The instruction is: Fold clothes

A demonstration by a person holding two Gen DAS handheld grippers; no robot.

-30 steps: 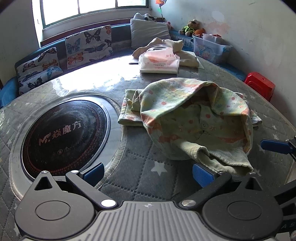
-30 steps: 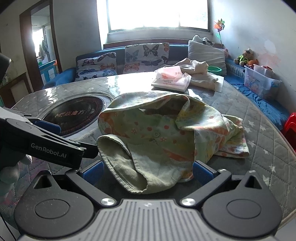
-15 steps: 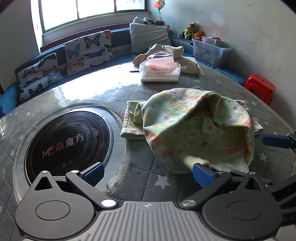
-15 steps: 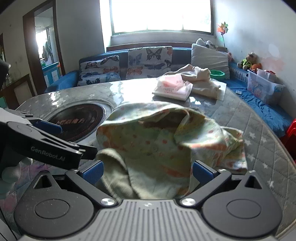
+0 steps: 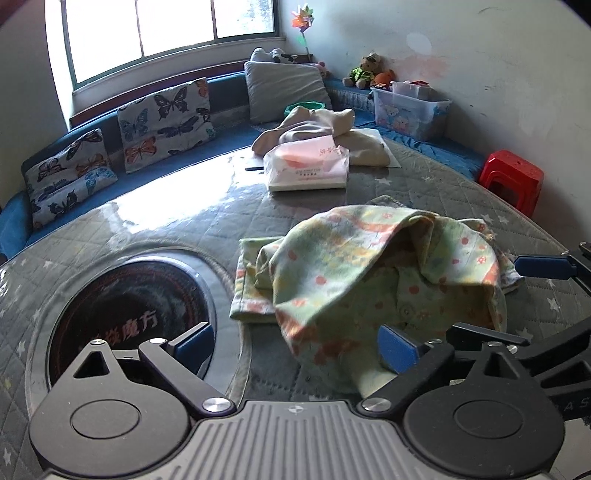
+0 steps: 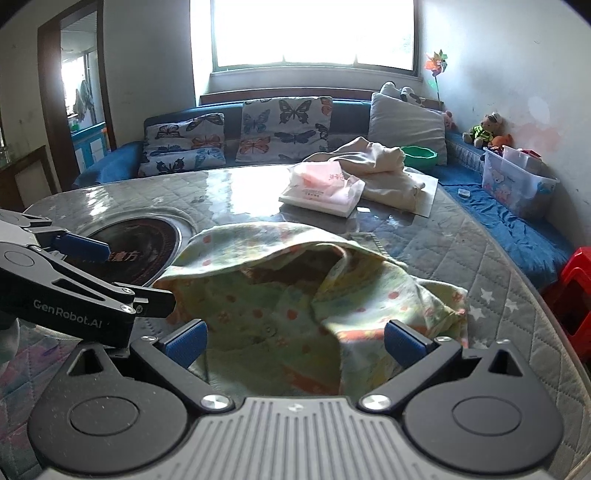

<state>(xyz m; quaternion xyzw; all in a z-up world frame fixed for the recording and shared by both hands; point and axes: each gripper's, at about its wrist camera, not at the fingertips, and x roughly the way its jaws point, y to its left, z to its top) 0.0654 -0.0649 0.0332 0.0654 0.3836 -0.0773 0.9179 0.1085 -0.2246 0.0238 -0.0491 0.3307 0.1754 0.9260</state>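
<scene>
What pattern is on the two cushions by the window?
Butterfly cushions: colourful butterflies on white, clearest in right wrist view.

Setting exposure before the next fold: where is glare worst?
Right wrist view: the window is blown out white and the quilted grey table reflects it. Left wrist view: milder sheen on the table; the green floral garment stays readable.
</scene>
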